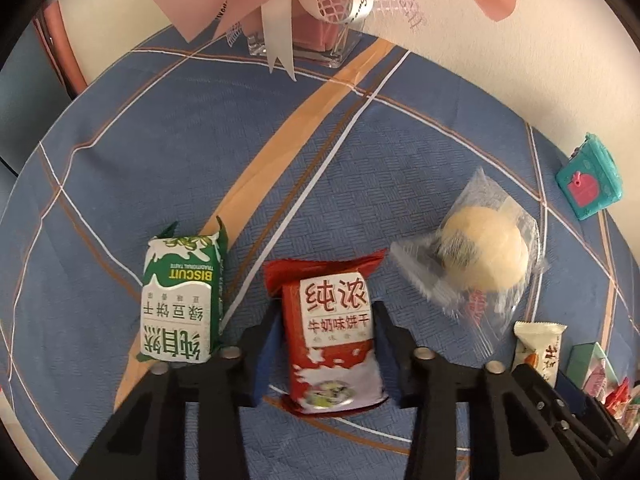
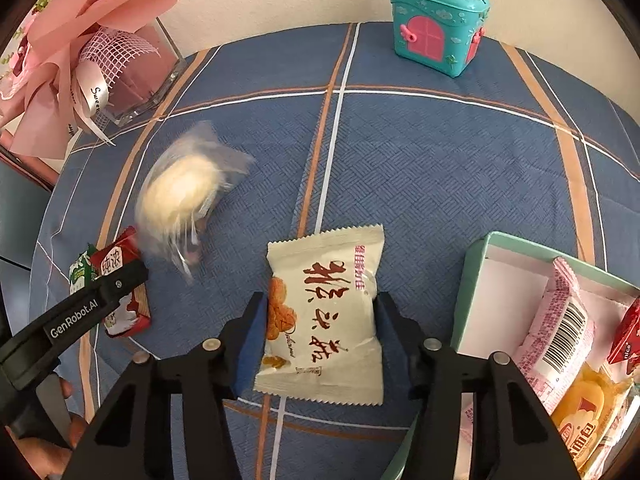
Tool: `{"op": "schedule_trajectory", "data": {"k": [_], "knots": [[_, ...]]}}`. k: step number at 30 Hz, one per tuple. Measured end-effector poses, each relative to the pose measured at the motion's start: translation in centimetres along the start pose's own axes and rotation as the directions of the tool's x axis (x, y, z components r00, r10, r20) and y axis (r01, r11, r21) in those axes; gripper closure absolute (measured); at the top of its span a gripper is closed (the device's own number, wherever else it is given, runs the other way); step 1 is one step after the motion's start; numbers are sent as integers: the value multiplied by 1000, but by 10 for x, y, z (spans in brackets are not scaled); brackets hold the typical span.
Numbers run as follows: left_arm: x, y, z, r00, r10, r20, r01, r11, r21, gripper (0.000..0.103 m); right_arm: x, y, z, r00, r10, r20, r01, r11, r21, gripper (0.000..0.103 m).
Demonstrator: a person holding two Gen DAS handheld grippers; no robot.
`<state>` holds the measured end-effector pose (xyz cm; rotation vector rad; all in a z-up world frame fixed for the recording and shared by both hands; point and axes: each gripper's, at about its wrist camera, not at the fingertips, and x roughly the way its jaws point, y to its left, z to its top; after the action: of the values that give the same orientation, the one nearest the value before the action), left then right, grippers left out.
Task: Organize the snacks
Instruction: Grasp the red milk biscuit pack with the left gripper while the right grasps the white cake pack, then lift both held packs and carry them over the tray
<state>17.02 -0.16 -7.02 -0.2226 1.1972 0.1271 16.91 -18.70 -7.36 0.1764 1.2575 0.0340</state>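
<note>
Right now the left gripper (image 1: 327,344) is pointing steeply down at the blue plaid tabletop (image 1: 400,160), its blue-padded fingers (image 1: 269,356) pressing in on both sides of a red-and-white biscuit packet (image 1: 334,340) printed with large red Chinese characters and a splash of milk. Just to its left a green-and-white biscuit packet (image 1: 180,300) is lying flat, reading "BISCUIT" and "TRADITIONAL TASTE" upside down. To the right a round pale bun in a clear plastic wrapper (image 1: 476,256) is showing blurred, its label unreadable. The right gripper (image 2: 320,324) is likewise closing its fingers (image 2: 252,344) narrowly against the two sides of a cream-white snack pouch (image 2: 324,320) with dark red brush-style Chinese lettering, a pastry picture and the small script word "Delicious". Beside that pouch, to the right, an open mint-green cardboard box (image 2: 474,280) is already holding a pink wrapper with a barcode (image 2: 560,328), a yellow bread packet (image 2: 584,412) and a red packet corner (image 2: 626,336). In the right wrist view the left tool is carrying the white words "GenRobot.AI". At the far edge a teal toy house with a pink door (image 2: 438,26) is standing, and a clear glass vase (image 2: 156,80) is holding a pink paper bouquet whose white ribbon (image 2: 94,96) is reading "Sweet".
</note>
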Motion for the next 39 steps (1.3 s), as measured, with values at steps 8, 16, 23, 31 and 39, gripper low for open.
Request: {"op": "schedule_trajectory", "data": {"k": [8,16,23,31,39], "knots": [[-21,-4,-20,1000,-21,9,21,1000,5,61,-13,-5,-8,1000,-10,-3,10,1000,15,48],[-53,-11,-40,999,-48,24,47,998,29,61,-38,-13,-29,1000,5,-1,-4,999,52,48],[-83,-27,-52,995,-80,56,76,994,75,61,-67,-14,-46,1000,-13,22,12,998,55,48],[-111,-39,-66,988,-110,105,98,989,115,61,-100,-12,-62,998,-27,63,24,999,46,48],[-133,-51,-79,979,-153,136,131,979,157,61,-128,-20,-82,993,-32,114,25,998,57,48]]}}
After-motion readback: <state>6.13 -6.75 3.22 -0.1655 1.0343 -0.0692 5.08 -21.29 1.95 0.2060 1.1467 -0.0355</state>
